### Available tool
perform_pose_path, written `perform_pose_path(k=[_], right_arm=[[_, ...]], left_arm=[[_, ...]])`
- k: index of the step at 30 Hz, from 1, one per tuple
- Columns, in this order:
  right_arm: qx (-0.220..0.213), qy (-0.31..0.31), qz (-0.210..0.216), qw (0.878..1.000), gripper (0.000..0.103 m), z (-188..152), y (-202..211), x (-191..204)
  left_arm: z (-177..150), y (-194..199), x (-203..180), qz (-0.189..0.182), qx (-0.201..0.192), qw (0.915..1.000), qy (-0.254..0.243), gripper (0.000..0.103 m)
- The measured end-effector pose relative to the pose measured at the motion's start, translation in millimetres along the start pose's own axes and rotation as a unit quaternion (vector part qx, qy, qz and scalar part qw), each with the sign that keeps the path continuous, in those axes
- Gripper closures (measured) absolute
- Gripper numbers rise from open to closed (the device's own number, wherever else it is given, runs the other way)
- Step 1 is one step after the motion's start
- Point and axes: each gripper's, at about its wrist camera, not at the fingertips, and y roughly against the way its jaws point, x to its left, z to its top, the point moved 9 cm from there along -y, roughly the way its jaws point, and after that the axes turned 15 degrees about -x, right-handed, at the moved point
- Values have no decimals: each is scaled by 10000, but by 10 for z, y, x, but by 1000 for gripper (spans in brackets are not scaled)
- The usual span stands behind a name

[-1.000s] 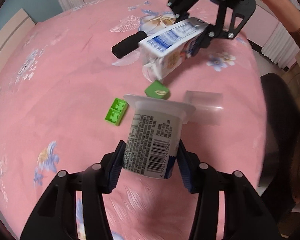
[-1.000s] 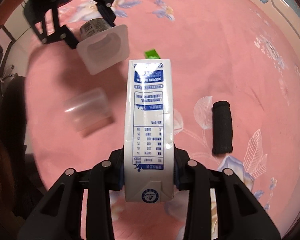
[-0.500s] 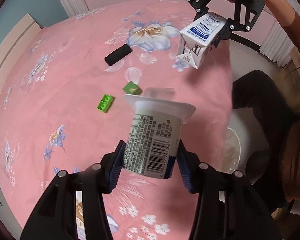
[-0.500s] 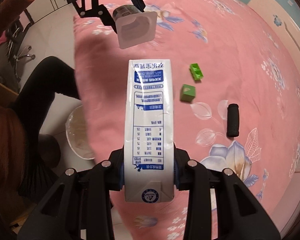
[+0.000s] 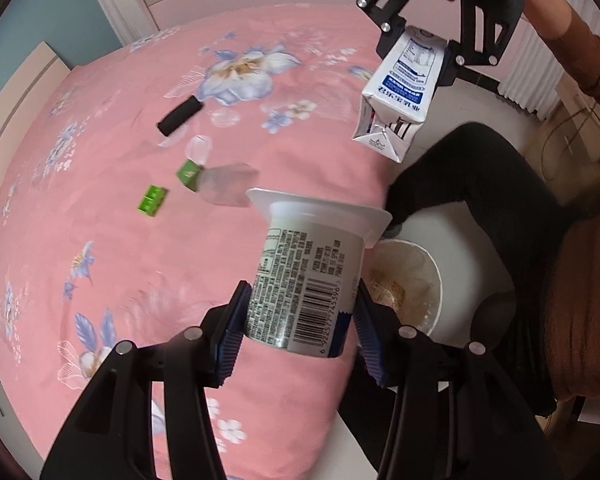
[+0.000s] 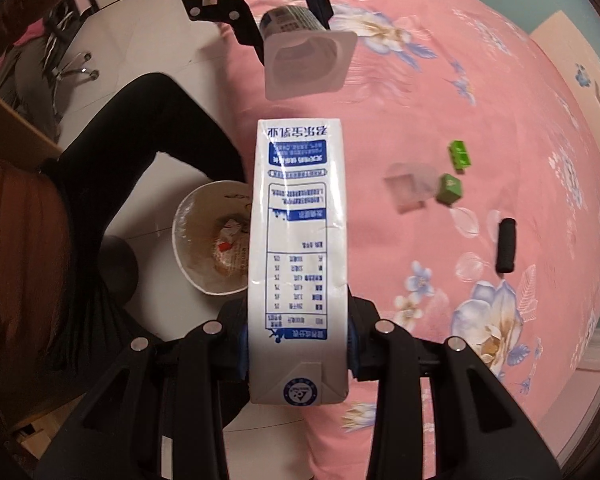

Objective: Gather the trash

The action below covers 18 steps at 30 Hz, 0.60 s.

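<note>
My left gripper [image 5: 300,330] is shut on a white yogurt cup [image 5: 304,280] with a barcode, held in the air at the bed's edge. My right gripper [image 6: 298,354] is shut on a white and blue milk carton [image 6: 298,240], also lifted. Below both, on the floor beside the bed, stands a white waste bin [image 5: 436,276] [image 6: 180,236] lined with plastic, with trash inside. From the left wrist view the carton [image 5: 400,92] hangs at the upper right in the right gripper [image 5: 418,56]. From the right wrist view the cup [image 6: 308,60] is at the top in the left gripper [image 6: 288,16].
The pink flowered bedspread [image 5: 140,280] carries a clear plastic cup [image 5: 228,186] [image 6: 408,192], a green cube [image 5: 188,174] [image 6: 450,188], a green brick [image 5: 152,199] [image 6: 460,155] and a black foam roll [image 5: 179,115] [image 6: 506,245]. A person's dark-trousered leg [image 5: 480,184] stands beside the bin.
Both grippers have carried the cup and the carton off the middle of the bed to its edge and higher. The bin has come into view beneath them.
</note>
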Motion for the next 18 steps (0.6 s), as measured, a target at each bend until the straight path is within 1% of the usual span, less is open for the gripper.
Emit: perform_pose_path(k=[7,12,18], right_arm=[[75,276,134,9995,67,-1,-51,441],[90,460,246,9986,67,-7,-123,692],[193,667,492,9964,67,-80,-345,978]], left_arm=[[-231,-89,-420,-178,67,9998,-9,50],[-385,-193,-634,-322,128,9994,1,50],[-513,-350,-816,-485,213,9986,-16,50]])
